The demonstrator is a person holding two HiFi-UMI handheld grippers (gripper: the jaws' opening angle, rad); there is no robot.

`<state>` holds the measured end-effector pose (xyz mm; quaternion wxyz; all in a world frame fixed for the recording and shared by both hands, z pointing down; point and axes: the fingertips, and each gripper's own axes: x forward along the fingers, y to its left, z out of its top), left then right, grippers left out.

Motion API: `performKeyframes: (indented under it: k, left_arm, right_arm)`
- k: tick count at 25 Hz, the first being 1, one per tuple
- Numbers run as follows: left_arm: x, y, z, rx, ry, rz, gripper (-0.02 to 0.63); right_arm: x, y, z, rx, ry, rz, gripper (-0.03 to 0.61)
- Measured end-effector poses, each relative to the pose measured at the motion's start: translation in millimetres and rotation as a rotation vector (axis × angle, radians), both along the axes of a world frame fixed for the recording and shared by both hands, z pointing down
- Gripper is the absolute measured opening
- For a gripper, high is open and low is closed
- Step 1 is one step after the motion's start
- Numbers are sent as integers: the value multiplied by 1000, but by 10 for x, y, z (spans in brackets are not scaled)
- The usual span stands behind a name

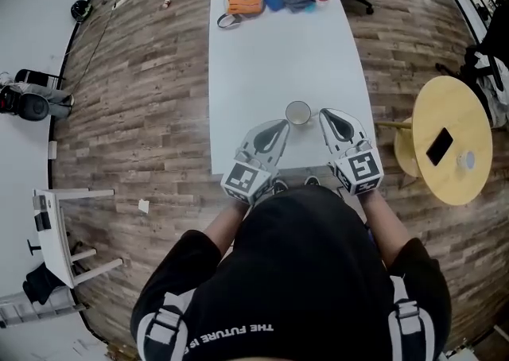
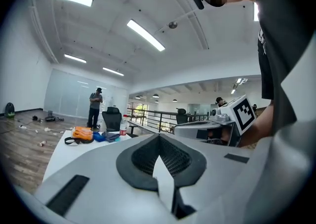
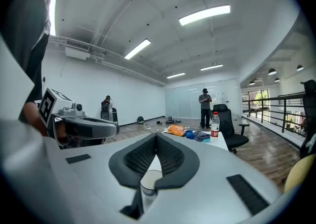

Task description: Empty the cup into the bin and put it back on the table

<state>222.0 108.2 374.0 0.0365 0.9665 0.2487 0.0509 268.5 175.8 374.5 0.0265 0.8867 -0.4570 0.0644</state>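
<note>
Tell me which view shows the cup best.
Head view: the cup stands whole on the white table, rim fully visible. The right gripper view shows only a sliver through its jaws; the left gripper view shows none.

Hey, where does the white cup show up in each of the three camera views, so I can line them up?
Head view: the cup stands upright near the near end of the white table, about mid-picture.
Left gripper view: not in it.
Right gripper view: low centre, the cup only partly showing.
Shared landmark: the orange bag at the table's far end.
</note>
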Motion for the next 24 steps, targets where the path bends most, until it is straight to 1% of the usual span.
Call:
performKeyframes:
  k: [7,11,18,24]
  left_arm:
    - [-55,-17,-23,-9,-1,-26,21]
    - [-71,-12,-17,-9,-4,-23,21]
    - [-91,-50,-68,-10,27,-51,21]
    - [-62,-69,-29,-7,11,-50,21]
  right_arm:
    - [-44,61,-40,-5,17,14,15]
    - [-38,65,-50,-10,18,22,15]
    - [-33,130,-64,-11,29,40,15]
    - [-13,166,-27,-19,25,51,15]
